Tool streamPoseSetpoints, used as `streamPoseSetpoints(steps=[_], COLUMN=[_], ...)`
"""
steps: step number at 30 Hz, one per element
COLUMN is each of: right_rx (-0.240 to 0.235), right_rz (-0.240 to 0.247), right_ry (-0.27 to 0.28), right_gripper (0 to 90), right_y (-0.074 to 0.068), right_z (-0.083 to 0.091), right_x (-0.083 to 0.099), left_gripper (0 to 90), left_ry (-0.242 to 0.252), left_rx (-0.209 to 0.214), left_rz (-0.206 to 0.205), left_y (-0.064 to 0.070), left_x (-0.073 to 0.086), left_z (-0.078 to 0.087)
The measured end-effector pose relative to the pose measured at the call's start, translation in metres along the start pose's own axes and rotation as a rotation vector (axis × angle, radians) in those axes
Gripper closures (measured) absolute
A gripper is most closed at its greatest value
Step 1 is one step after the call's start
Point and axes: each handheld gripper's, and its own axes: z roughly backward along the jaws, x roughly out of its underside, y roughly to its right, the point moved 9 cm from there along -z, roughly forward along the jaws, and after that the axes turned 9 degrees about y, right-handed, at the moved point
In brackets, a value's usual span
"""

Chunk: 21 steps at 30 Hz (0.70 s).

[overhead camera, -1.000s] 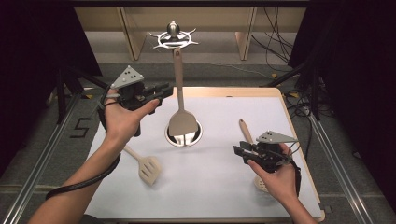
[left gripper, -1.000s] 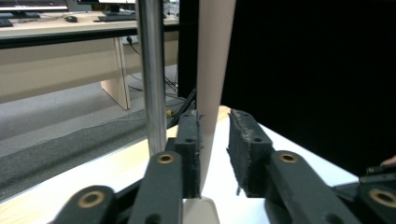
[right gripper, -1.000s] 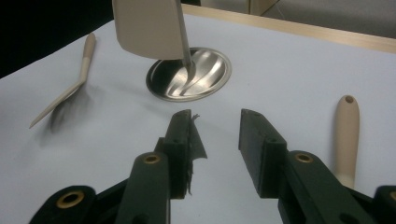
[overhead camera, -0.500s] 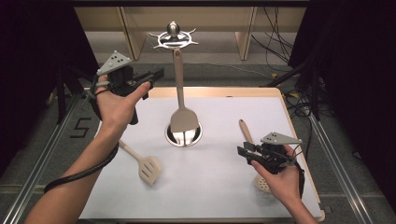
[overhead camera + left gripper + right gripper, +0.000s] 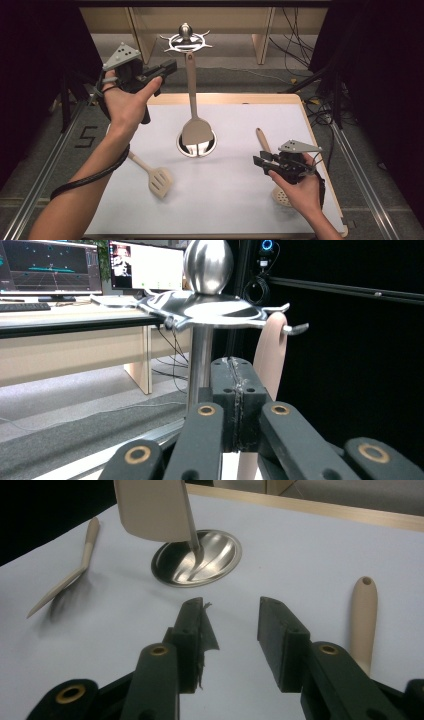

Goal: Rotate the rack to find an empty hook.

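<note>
The left hand-held gripper (image 5: 167, 67), jaws closed, has risen beside the rack (image 5: 185, 41); the right hand-held gripper (image 5: 260, 161) gapes.

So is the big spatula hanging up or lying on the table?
Hanging up. The solid spatula dangles upright from a hook of the metal rack, its blade just above the round base. The slotted spatula lies flat on the table.

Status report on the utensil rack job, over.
Left gripper shut, empty, raised beside the rack. Right gripper open, low over the table, near the lying spoon. Spatula hangs on the rack. Nothing blocking.
</note>
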Motion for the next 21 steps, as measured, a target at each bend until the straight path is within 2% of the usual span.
streamPoseSetpoints(steps=[1, 2, 3, 4, 6, 7, 8, 9, 10, 11, 14, 15, 16, 17, 18, 19, 20, 21], right_rx=[-0.001, 0.01, 0.003, 0.007, 0.004, 0.008, 0.001, -0.009, 0.003, 0.007, 0.014, 0.004, 0.009, 0.005, 0.0, -0.001, 0.001, -0.006], right_rz=[-0.002, 0.019, -0.036, -0.045, -0.013, -0.05, -0.041, -0.03, -0.041, -0.011, -0.004, -0.055, -0.04, 0.004, 0.001, -0.004, 0.0, -0.012], right_ry=[0.005, 0.032, 0.015, 0.012, 0.018, 0.008, -0.013, 0.004, -0.013, 0.002, -0.003, -0.017, -0.023, 0.014, -0.007, -0.004, -0.006, -0.009], right_gripper=[63.6, 63.6, 63.6, 63.5, 63.5, 63.5, 63.5, 63.5, 63.5, 63.5, 63.5, 63.5, 63.5, 63.5, 63.5, 63.5, 63.5, 63.5], right_y=[0.0, 0.003, -0.002, -0.002, 0.001, -0.002, -0.002, -0.001, -0.001, 0.002, 0.001, -0.004, -0.003, -0.001, -0.001, -0.002, -0.001, -0.002], right_z=[-0.001, -0.002, -0.001, -0.001, -0.001, 0.001, 0.003, 0.002, 0.005, 0.004, 0.004, 0.004, 0.004, 0.001, 0.002, 0.002, 0.002, 0.001], right_x=[0.0, -0.001, 0.0, 0.001, 0.001, 0.002, 0.003, 0.002, 0.003, 0.002, 0.001, 0.003, 0.003, 0.0, 0.002, 0.001, 0.002, 0.002], left_gripper=[88.9, 89.0, 89.0, 89.0, 89.0, 89.1, 89.0, 89.1, 89.1, 89.1, 89.1, 89.1, 89.2, 89.2, 89.3, 89.2, 89.3, 89.2], left_ry=[0.004, 0.006, 0.009, 0.012, 0.016, 0.021, 0.029, 0.03, 0.041, 0.046, 0.039, 0.04, 0.043, 0.044, 0.034, 0.048, 0.03, 0.032], left_rx=[-0.001, -0.003, -0.004, -0.01, -0.014, -0.015, -0.017, -0.018, -0.012, -0.013, -0.022, -0.027, -0.032, -0.032, -0.044, -0.043, -0.066, -0.072], left_rz=[0.0, -0.005, -0.008, -0.008, -0.01, -0.01, -0.007, -0.015, -0.044, -0.045, -0.047, -0.046, -0.047, -0.042, -0.014, -0.055, -0.022, -0.029], left_y=[0.0, 0.0, 0.0, 0.0, -0.002, -0.002, -0.002, -0.002, -0.003, -0.003, -0.006, -0.008, -0.01, -0.011, -0.01, -0.013, -0.013, -0.016], left_x=[-0.001, -0.003, -0.004, -0.006, -0.008, -0.009, -0.011, -0.012, -0.015, -0.016, -0.018, -0.018, -0.02, -0.02, -0.019, -0.022, -0.019, -0.02], left_z=[-0.001, -0.003, -0.004, -0.006, -0.007, -0.008, -0.008, -0.009, -0.01, -0.01, -0.008, -0.008, -0.007, -0.007, -0.005, -0.006, -0.004, -0.005])
